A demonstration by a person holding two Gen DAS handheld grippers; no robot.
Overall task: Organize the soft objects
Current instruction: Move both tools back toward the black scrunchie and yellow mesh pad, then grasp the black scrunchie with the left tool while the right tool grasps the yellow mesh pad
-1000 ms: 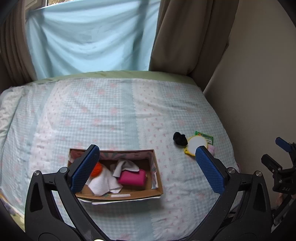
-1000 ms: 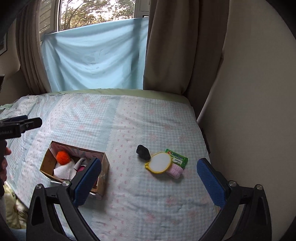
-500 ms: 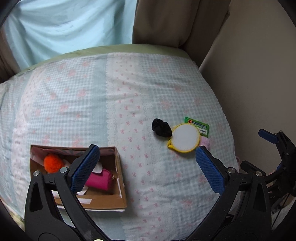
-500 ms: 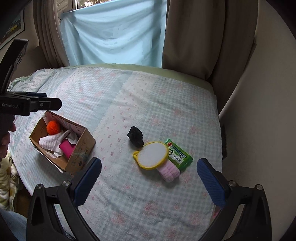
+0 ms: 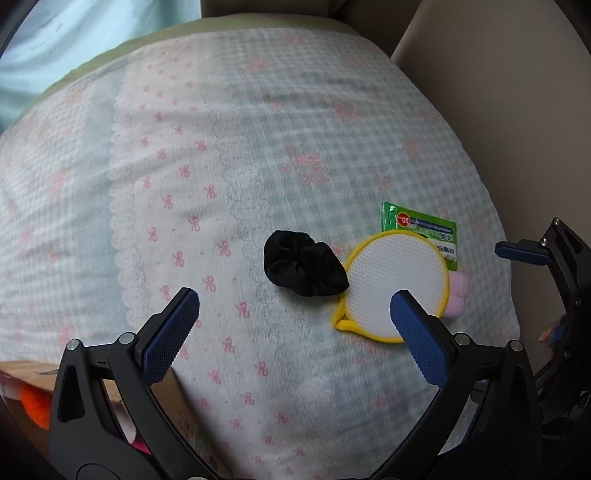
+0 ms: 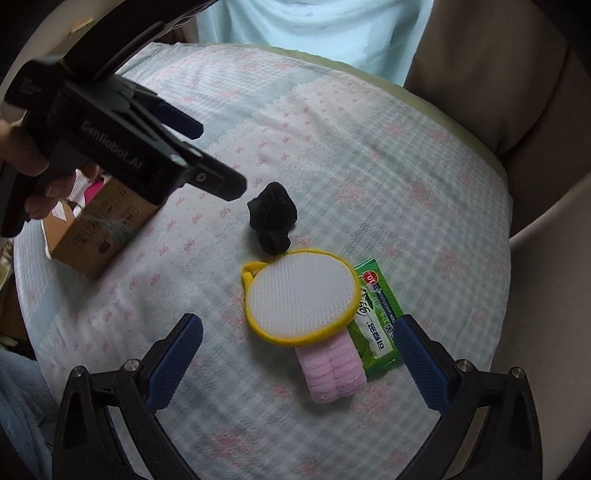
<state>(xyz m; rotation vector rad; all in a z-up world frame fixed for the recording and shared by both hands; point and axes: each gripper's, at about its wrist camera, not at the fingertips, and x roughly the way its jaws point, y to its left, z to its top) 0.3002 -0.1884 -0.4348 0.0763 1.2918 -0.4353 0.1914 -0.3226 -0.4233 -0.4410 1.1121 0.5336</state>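
Observation:
A black scrunchie (image 5: 304, 263) (image 6: 273, 218) lies on the checked bedspread. Beside it lies a round white pad with a yellow rim (image 5: 397, 284) (image 6: 301, 297), on top of a pink fluffy cloth (image 6: 332, 374) (image 5: 457, 295) and a green packet (image 5: 424, 229) (image 6: 376, 325). My left gripper (image 5: 293, 325) is open and empty, hovering just short of the scrunchie; it also shows in the right wrist view (image 6: 207, 155). My right gripper (image 6: 299, 358) is open and empty, straddling the pad and pink cloth from above. A cardboard box (image 6: 99, 229) (image 5: 33, 398) holds an orange pompom (image 5: 35, 404) and pink items.
A beige wall (image 5: 517, 110) runs along the bed's right edge. Brown curtains (image 6: 487, 74) and a light blue sheet (image 6: 314, 26) hang at the far end. The bedspread (image 5: 221, 147) stretches beyond the objects.
Both grippers have moved down and forward toward the objects on the bedspread. The left one swung right, away from the box, to the scrunchie. The right one closed in over the pad.

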